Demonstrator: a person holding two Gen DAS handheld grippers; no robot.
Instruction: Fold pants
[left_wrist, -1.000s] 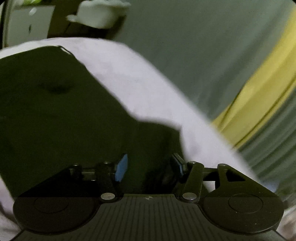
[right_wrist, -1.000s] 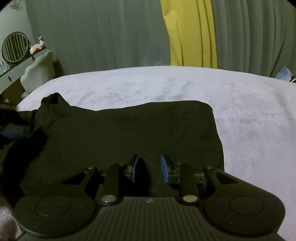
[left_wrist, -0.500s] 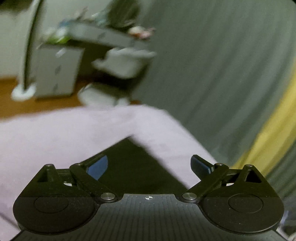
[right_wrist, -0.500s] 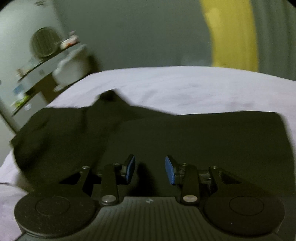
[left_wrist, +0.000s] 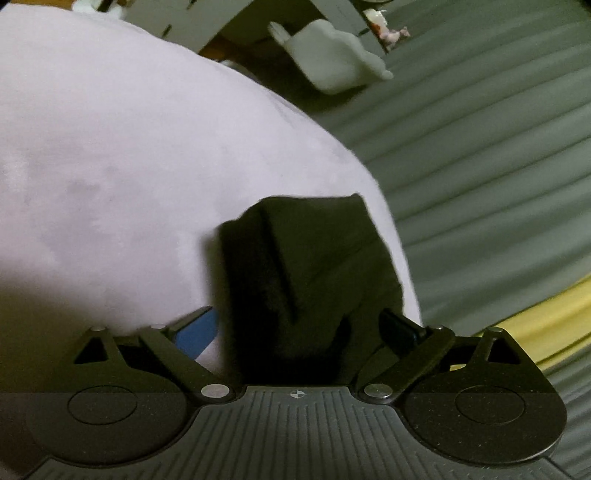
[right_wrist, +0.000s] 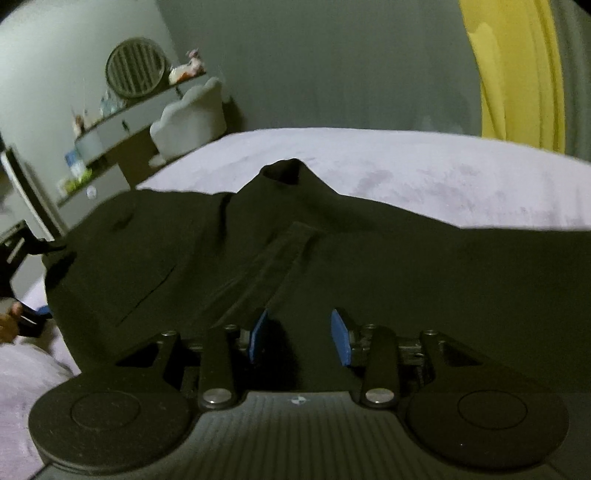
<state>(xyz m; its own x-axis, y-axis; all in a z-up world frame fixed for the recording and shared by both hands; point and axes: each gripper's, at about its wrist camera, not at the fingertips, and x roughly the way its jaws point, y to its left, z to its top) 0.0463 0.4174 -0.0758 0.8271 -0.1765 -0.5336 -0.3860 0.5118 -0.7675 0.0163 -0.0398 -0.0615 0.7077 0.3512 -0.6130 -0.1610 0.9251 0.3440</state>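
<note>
My left claw w/ fingers spread wide, tilted. My right claw level, blue pads parted approx. halfway, gripping nothing.

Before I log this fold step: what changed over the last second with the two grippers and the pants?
The left gripper opened wide and swung round; the pants now lie between its spread fingers, ungripped. The right gripper opened a little more, and the cloth in its view is now bunched into a peak. Unchanged: the pants lie on the bed.
</note>
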